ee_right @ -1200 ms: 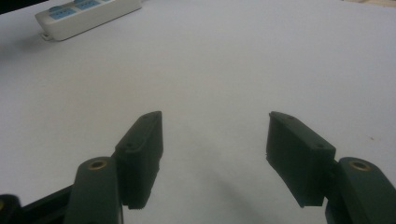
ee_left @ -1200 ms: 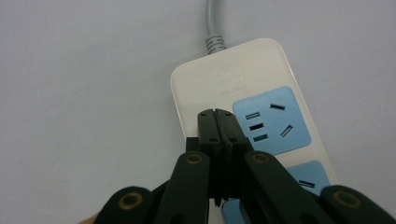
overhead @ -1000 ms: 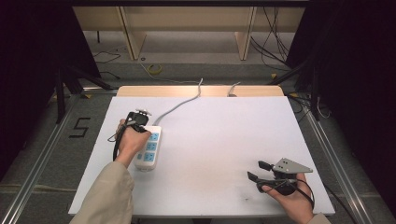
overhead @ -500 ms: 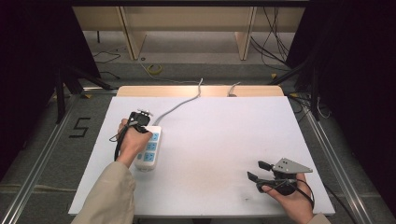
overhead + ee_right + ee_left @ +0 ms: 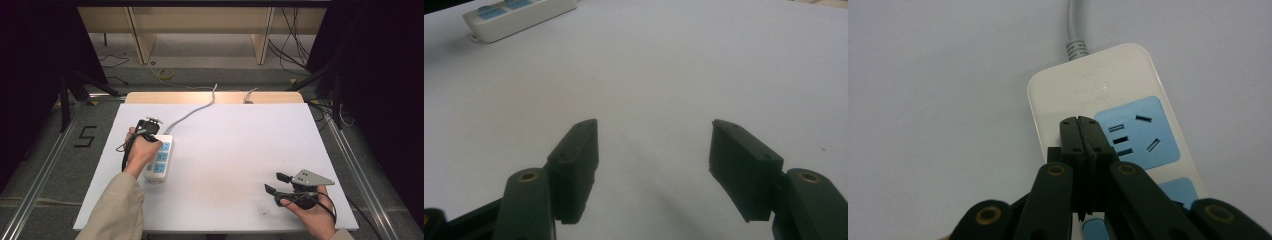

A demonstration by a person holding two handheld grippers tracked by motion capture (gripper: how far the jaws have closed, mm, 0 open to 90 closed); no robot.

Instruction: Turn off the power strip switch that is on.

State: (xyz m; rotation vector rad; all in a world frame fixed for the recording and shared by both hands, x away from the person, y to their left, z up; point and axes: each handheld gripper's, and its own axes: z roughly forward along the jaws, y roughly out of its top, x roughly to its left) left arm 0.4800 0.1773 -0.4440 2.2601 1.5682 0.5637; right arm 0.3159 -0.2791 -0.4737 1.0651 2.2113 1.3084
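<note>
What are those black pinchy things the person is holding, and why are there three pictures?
A person holds a grabbing tool in each hand. One picture looks down from above the white table. The other two come from small cameras riding on each tool, looking along its black fingers. On the table lies a white power strip with blue sockets and a grey cord. The left gripper has its fingers pressed together, with their tips over the cord end of the strip, holding nothing. The right gripper has its fingers spread apart over bare table, also holding nothing.
</note>
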